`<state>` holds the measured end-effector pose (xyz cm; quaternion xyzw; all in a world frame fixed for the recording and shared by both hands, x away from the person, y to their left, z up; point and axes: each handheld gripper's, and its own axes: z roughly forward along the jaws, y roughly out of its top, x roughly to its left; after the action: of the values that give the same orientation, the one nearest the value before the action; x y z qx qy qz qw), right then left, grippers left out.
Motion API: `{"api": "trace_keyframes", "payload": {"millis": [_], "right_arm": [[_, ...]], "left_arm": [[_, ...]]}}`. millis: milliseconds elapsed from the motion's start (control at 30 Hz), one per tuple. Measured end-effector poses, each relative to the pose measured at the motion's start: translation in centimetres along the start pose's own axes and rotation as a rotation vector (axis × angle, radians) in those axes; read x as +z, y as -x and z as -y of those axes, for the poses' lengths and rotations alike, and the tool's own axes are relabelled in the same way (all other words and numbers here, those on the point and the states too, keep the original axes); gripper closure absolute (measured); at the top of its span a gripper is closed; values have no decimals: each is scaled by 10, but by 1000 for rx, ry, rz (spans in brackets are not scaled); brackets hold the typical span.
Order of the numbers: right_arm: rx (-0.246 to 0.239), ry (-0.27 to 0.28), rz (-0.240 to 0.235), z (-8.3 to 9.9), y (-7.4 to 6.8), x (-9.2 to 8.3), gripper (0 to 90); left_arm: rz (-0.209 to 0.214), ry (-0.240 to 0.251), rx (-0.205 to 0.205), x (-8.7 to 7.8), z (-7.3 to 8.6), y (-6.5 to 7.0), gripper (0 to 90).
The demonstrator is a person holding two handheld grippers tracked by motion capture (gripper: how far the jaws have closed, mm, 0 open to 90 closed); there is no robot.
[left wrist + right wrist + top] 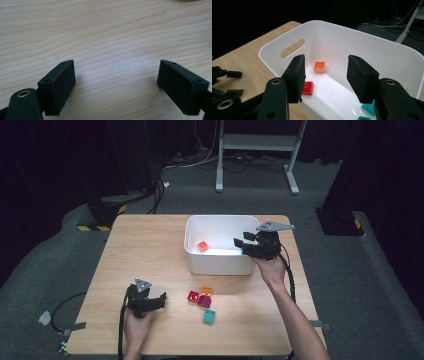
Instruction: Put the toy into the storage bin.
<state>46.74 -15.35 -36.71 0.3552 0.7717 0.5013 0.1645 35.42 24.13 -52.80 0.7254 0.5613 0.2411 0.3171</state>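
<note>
Over white bin [220, 262] rim, right gripper [241, 243] hovers, jaws wide, nothing between them; below and ahead of its jaws, orange brick [319, 67] and red brick [307, 88] lie on bin floor, teal pieces [369, 108] under right jaw. Left gripper [161, 298] low over bare wooden table [105, 37], jaws wide, empty. Between grippers on table: red [193, 296], magenta [204, 301], orange [207, 291], teal [209, 317] bricks, clustered

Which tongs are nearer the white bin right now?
Right. The right tongs hang open over the white bin's right rim. The left tongs rest low on the table, well short of the bin, toward the person's left.
</note>
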Motion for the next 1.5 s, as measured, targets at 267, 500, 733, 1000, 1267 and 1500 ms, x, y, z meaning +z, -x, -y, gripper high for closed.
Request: {"api": "trace_keyframes", "payload": {"millis": [267,500,733,1000,1267,1500], "right_arm": [[-8,37,-20,15,-10,-13,465],[-9,46,-26,33,-21,-23,450],[-11,59,-33,49,-30,-30,441],[-8,50,-51,67,-40,-32,439],[-17,20,-85,87,-55,-24,438],[-14,-20,-141,110,-71,-14,436]], "left_arm": [[0,0,0,0,0,0,152],[-2,2,-2,0,0,0,152],[-2,0,0,0,0,0,152],[-3,-1,0,0,0,0,152],[-2,1,-1,0,0,0,152],[-2,0,0,0,0,0,152]]}}
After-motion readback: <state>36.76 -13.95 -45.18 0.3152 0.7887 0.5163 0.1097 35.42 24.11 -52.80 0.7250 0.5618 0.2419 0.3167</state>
